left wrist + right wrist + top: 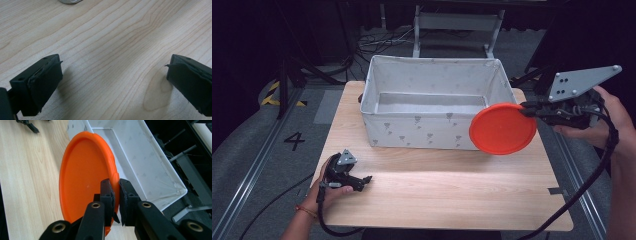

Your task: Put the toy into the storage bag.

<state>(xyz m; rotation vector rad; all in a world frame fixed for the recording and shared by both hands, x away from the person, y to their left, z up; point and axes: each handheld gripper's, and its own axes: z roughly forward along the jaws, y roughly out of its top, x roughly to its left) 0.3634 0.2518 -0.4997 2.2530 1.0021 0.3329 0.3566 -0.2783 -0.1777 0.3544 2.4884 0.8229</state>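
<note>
Right tongs [528, 111] clamp the rim of an orange plate [503, 128], jaws nearly closed with only the rim's thickness between them; the right gripper view shows it clearly, one jaw on the plate's inner face, the other on its back. An edge grip makes sense: the plate is thin and shallow, so the rim is the only part two jaws can pinch.

The plate hangs in the air, tilted near upright, face turned toward the person's left. It sits just in front of the right front corner of the white fabric bin [397, 131], overlapping the bin's front wall in the high view, not yet over the opening. Judgement: the plate is on its way into the bin, held on edge so it clears the wall and slides down inside. The bin interior looks bare as far as can be seen. The bin stands at the far half of the wooden bench [452, 195], leaving the near half free.

Left tongs [360, 181] rest low at the bench's near left corner, jaws spread wide, nothing between them; the left gripper view shows bare wood grain across the gap. Parked well apart from the bin, probably to stay out of the right arm's path.

Risk, as a guess: the one-point rim grip may let the plate swing or slip.
</note>
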